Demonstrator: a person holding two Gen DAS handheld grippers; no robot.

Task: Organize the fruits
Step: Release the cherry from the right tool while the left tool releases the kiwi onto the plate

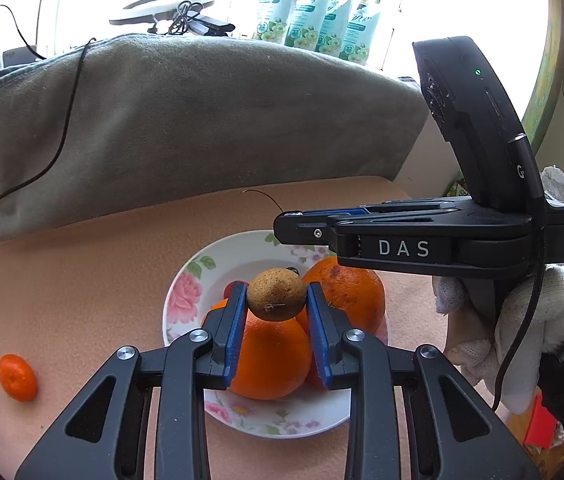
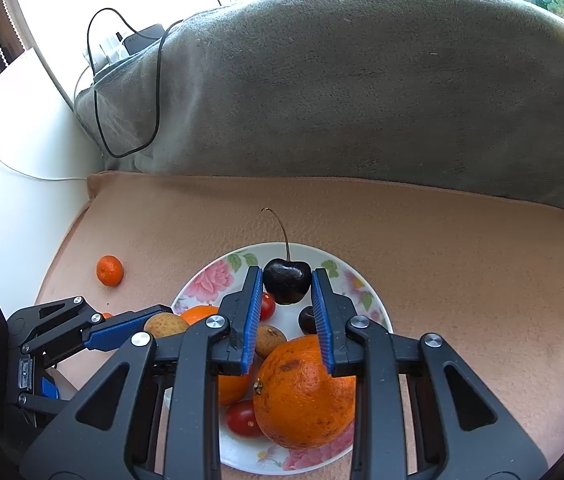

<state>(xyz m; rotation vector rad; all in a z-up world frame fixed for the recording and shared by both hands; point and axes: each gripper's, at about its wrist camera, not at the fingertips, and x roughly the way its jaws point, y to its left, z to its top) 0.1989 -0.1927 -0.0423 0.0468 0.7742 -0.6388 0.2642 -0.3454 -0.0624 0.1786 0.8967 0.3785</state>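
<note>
The right gripper (image 2: 286,280) pinches a dark cherry (image 2: 285,282) between its blue pads, stem upright, above the far part of a floral plate (image 2: 218,276). On the plate lie a large orange (image 2: 301,396), a second orange (image 2: 198,314), two cherry tomatoes (image 2: 244,419), a brown longan (image 2: 270,340) and another dark cherry (image 2: 306,319). The left gripper (image 2: 150,322) holds a brownish fruit (image 2: 166,325) at the plate's left edge. A small mandarin (image 2: 109,270) sits on the peach mat (image 2: 461,280), apart, toward its left edge.
</note>
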